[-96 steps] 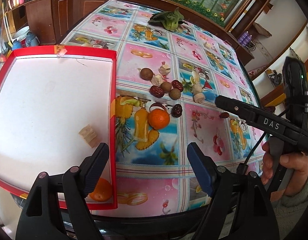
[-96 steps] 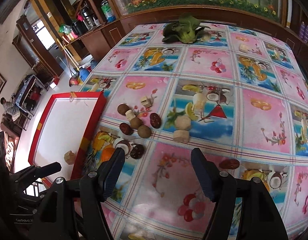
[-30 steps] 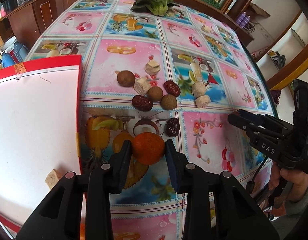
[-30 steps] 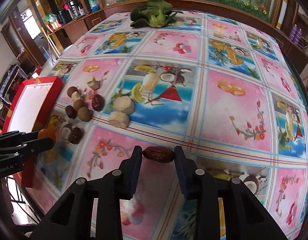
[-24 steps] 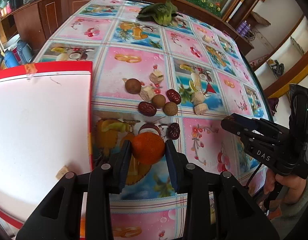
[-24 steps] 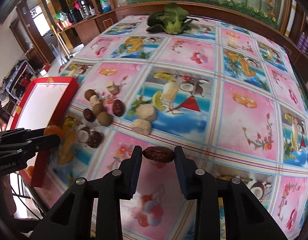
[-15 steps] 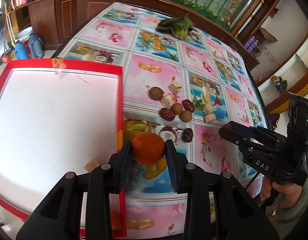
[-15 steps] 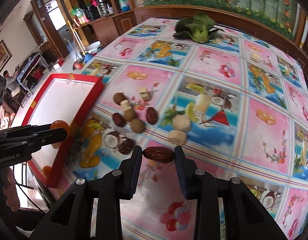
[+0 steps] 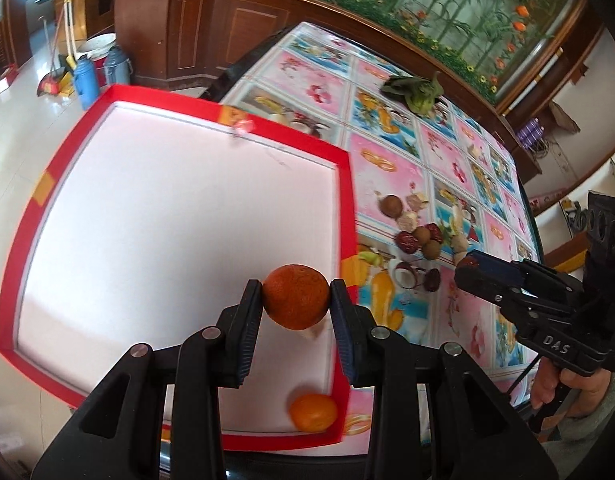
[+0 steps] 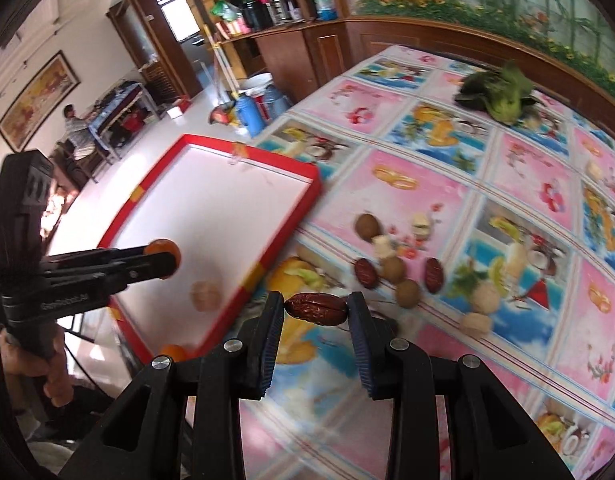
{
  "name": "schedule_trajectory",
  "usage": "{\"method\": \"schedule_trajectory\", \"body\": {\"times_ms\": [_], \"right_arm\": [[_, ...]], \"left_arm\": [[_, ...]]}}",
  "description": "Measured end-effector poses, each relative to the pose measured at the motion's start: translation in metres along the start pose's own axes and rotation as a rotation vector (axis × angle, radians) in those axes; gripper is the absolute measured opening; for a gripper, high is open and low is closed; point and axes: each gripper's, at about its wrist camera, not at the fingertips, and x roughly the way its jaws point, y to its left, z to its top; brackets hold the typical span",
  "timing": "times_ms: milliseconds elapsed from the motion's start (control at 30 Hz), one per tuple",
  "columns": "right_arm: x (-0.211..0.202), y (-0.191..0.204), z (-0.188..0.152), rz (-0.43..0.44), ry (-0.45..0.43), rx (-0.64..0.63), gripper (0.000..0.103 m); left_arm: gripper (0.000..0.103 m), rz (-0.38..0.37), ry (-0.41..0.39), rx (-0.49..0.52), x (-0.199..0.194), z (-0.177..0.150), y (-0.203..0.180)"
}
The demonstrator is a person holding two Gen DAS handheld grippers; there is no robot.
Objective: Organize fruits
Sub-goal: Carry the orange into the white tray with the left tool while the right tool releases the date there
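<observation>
Over the white floor of the red tray (image 9: 179, 104), an orange (image 9: 295, 297) hangs clamped between the pads of the left gripper (image 9: 296, 304), pinched across its middle so the round fruit cannot roll out. It sits near the tray's right rim, clear of the floor, which suggests it is about to be set down there. A second, smaller orange (image 9: 312, 412) already lies in the near right corner of the tray, and a pale chunk (image 10: 205, 296) rests on the tray floor just beyond the held fruit, so the drop spot probably has to avoid both.

The right gripper (image 10: 316, 309) is clenched on a red date (image 10: 316, 309), gripped end to end along its length, and it hovers above the tablecloth (image 10: 419, 184) just beside the tray's rim, apparently waiting its turn or heading the same way.

Farther out on the cloth, the unsorted cluster remains: more dates (image 10: 433, 275), brown round fruits (image 10: 367, 225) and pale pieces (image 10: 485, 298), lying close together. A leafy green vegetable (image 10: 503, 98) lies well apart at the far end of the table.
</observation>
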Motion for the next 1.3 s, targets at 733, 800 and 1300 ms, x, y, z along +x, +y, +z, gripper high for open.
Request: {"method": "schedule_trajectory", "body": {"times_ms": [733, 800, 1300], "right_arm": [[0.101, 0.079, 0.039, 0.050, 0.148, -0.201, 0.033], [0.107, 0.083, 0.038, 0.045, 0.153, -0.222, 0.033], [0.112, 0.091, 0.027, 0.007, 0.157, -0.282, 0.053]], "left_arm": [[0.032, -0.010, 0.109, 0.042, 0.017, -0.038, 0.018], [0.032, -0.014, 0.117, 0.058, 0.019, -0.040, 0.016], [0.039, -0.018, 0.119, 0.074, 0.019, -0.043, 0.016]]}}
